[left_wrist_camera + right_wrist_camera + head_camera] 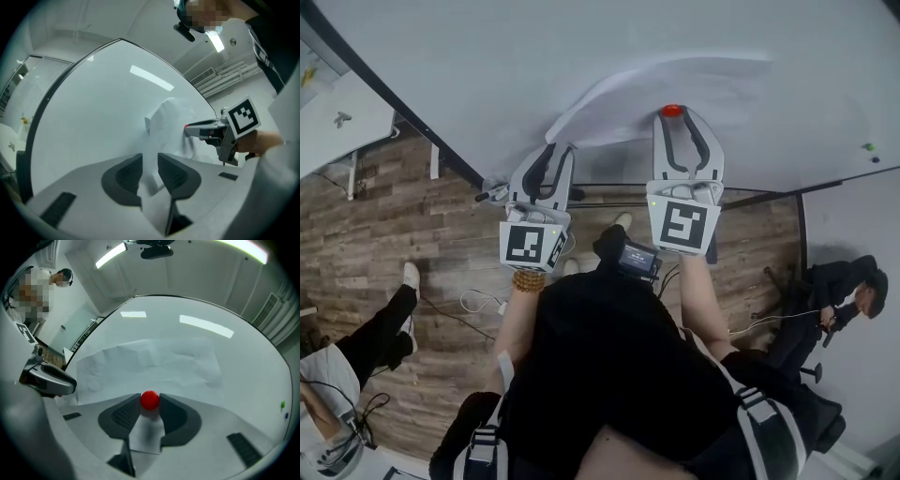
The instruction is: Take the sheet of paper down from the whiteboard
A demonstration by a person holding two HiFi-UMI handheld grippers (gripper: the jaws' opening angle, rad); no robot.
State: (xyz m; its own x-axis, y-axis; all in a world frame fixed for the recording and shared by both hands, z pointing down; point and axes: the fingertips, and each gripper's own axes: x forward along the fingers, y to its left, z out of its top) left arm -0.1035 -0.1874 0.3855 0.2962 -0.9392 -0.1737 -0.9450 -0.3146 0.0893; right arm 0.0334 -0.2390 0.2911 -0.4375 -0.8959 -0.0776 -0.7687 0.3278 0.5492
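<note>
A white sheet of paper point(666, 82) lies against the whiteboard point(581, 47), creased and bulging. A round red magnet point(150, 400) sits on the paper's lower edge, and my right gripper point(150, 404) is shut on it; the magnet point(672, 111) shows at the jaw tips in the head view. My left gripper point(149, 169) is shut on the paper's lower left corner point(152, 180), which runs between the pads. The paper point(171, 124) curls off the board there. From the left gripper view the right gripper point(206, 130) shows at the board.
The whiteboard's dark frame point(412, 122) runs along its lower edge above a wooden floor point(441, 272). A seated person point(834, 291) is at the right, another person's legs point(375, 328) at the left. Small coloured dots point(868, 148) sit on the board far right.
</note>
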